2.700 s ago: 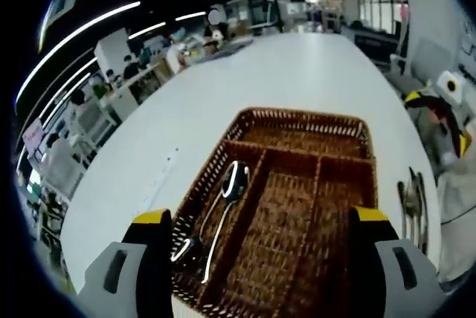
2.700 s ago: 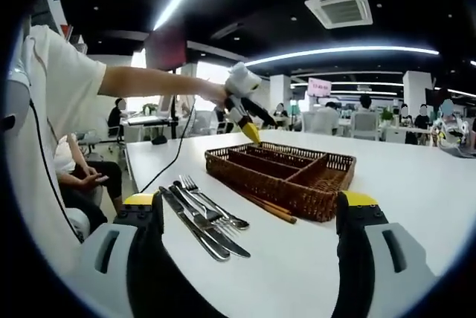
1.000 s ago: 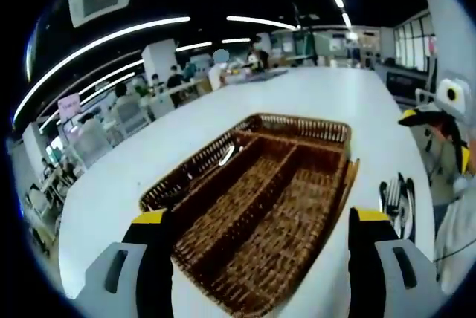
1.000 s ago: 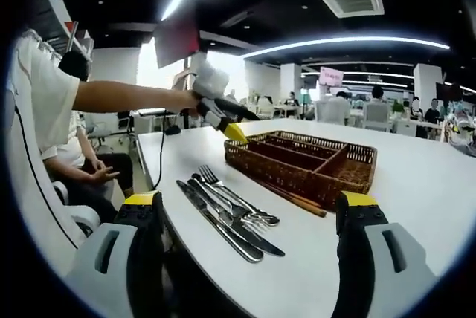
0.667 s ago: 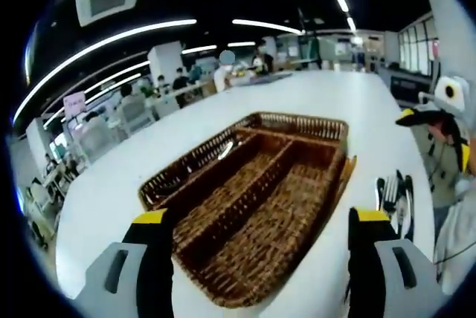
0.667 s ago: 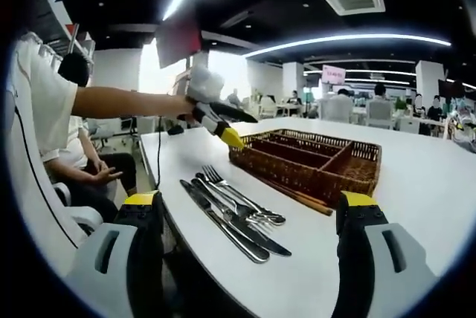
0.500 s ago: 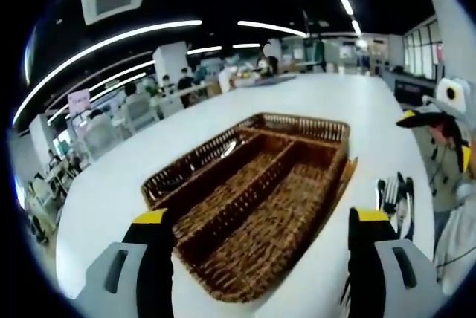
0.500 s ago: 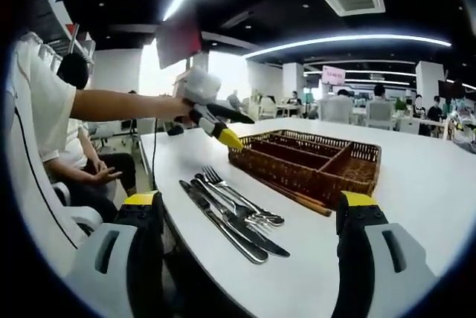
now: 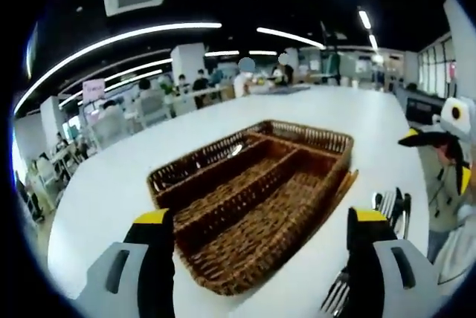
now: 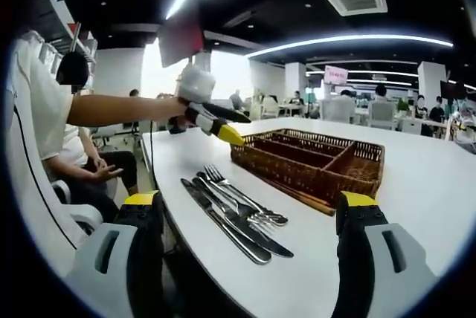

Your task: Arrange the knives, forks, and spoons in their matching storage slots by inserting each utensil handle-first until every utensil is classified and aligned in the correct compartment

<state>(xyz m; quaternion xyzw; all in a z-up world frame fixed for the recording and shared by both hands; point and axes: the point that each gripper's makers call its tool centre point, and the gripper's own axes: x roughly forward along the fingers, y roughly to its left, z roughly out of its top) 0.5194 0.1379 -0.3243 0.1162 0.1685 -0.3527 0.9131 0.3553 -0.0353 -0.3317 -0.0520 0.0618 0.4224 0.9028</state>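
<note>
Right gripper [image 10: 245, 218]: grey, yellow-tipped jaws spread wide with nothing between them, held low above the near edge of the white table [image 10: 416, 184].
Cutlery: a loose group of stainless steel knives and forks [image 10: 236, 212] lies flat on the table just ahead of the right gripper, close together, some overlapping; the fork tines point toward the far left of the right gripper view. In the left gripper view the same group [image 9: 390, 210] sits at the right, beside the tray.
Chopsticks: a pair of brown wooden sticks [image 10: 294, 197] lies on the table along the tray's near wall, between the cutlery and the tray; whether they touch it cannot be told.
Left gripper [image 9: 256, 240]: grey, yellow-tipped jaws wide apart and holding nothing, hovering above the near end of the tray. In the right gripper view it [image 10: 223, 131] hangs at the end of the person's outstretched arm [image 10: 119, 108], near the tray's left end.
Tray: a brown woven wicker cutlery tray [image 9: 327, 184] with long compartments and a cross compartment at the far end stands on the table.
Spoon: a shiny metal spoon bowl [image 9: 236, 150] shows in the leftmost long compartment, toward its far end.
Background: an open office with people seated at desks, well apart from the table.
</note>
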